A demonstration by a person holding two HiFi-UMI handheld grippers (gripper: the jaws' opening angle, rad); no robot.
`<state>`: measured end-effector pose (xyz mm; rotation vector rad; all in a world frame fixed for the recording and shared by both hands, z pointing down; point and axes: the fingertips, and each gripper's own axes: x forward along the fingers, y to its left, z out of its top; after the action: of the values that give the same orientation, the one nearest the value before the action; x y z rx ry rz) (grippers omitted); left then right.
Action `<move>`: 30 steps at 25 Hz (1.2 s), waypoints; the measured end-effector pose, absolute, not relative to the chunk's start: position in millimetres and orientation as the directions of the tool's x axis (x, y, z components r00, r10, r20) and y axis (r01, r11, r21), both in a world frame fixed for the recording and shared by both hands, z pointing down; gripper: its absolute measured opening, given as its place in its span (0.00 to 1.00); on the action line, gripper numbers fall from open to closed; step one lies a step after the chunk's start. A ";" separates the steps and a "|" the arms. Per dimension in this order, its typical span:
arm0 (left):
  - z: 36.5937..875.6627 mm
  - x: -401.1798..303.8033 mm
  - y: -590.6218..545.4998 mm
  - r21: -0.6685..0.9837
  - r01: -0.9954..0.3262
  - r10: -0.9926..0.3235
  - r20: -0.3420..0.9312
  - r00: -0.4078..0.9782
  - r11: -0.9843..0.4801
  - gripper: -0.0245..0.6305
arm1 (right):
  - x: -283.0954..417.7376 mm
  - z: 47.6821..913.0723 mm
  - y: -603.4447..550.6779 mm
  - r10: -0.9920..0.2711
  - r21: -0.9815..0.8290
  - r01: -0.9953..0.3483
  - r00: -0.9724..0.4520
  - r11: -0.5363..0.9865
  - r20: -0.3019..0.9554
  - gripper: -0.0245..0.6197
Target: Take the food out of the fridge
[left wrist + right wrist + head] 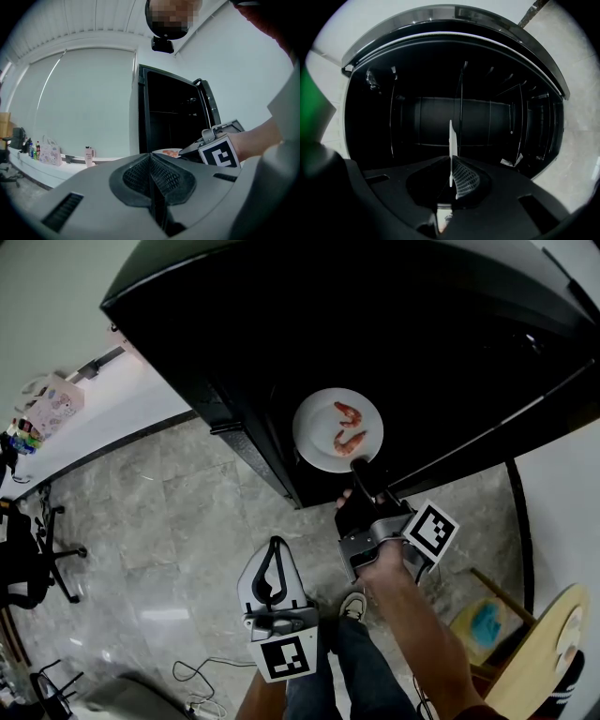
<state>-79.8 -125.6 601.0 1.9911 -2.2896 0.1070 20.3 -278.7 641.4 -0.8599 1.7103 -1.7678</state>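
A white plate (315, 432) carrying two shrimps (348, 427) hangs at the mouth of the open black fridge (422, 343). My right gripper (363, 470) is shut on the plate's near rim. In the right gripper view the plate (450, 152) shows edge-on as a thin white line between the jaws, with the dark fridge interior (454, 122) behind. My left gripper (272, 583) is lower, over the floor, shut with nothing in it. In the left gripper view its jaws (151, 180) meet, and the plate (167, 152) and right gripper (215, 151) show beyond.
The fridge door (562, 442) stands open at the right. Grey tiled floor (178, 540) lies below. A white counter (103, 413) with bottles and a bag runs at the left, an office chair (33, 559) beside it. A wooden stool (534, 652) stands at lower right, cables (202, 676) on the floor.
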 end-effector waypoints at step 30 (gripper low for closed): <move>594.7 -74.6 -127.5 0.014 -0.990 -0.985 0.109 -0.135 0.138 0.06 | 60.8 632.4 -219.6 -0.745 -0.995 -0.020 -0.661 -0.096 0.085 0.08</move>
<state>-74.6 -127.5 594.7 2.0026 -2.2985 0.0926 60.8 -219.6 632.4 -0.8373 1.6591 -1.8108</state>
